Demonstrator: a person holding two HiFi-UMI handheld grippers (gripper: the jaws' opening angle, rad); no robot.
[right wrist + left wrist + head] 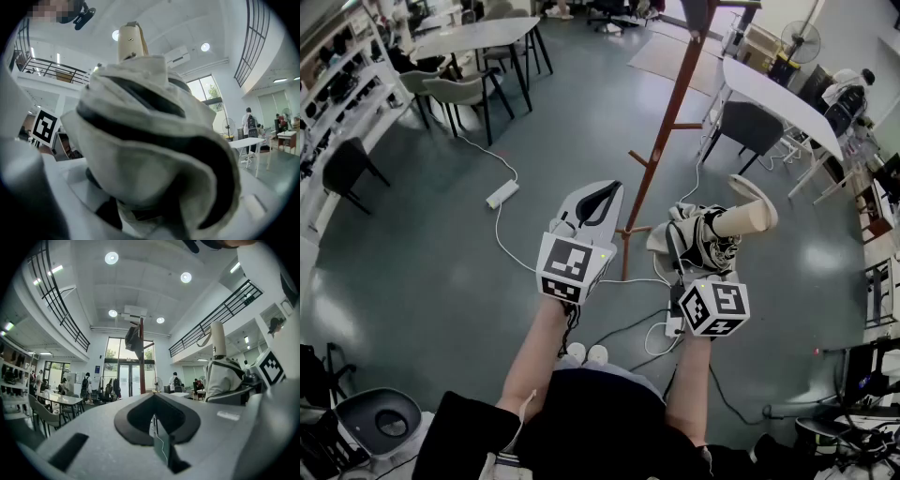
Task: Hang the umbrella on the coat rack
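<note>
Beside the coat rack [675,112], the right hand-held gripper [701,251] clamps the umbrella [748,217]; the left hand-held gripper [602,199] is closed, empty.

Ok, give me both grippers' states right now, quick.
Left gripper: shut, nothing between its jaws.
Right gripper: closed on the folded umbrella.

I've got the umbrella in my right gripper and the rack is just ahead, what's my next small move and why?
Probably carry the right gripper forward toward the coat rack. It already clamps the folded umbrella, whose handle sits beside the pole, not yet on any peg. The left gripper is shut and empty.
</note>
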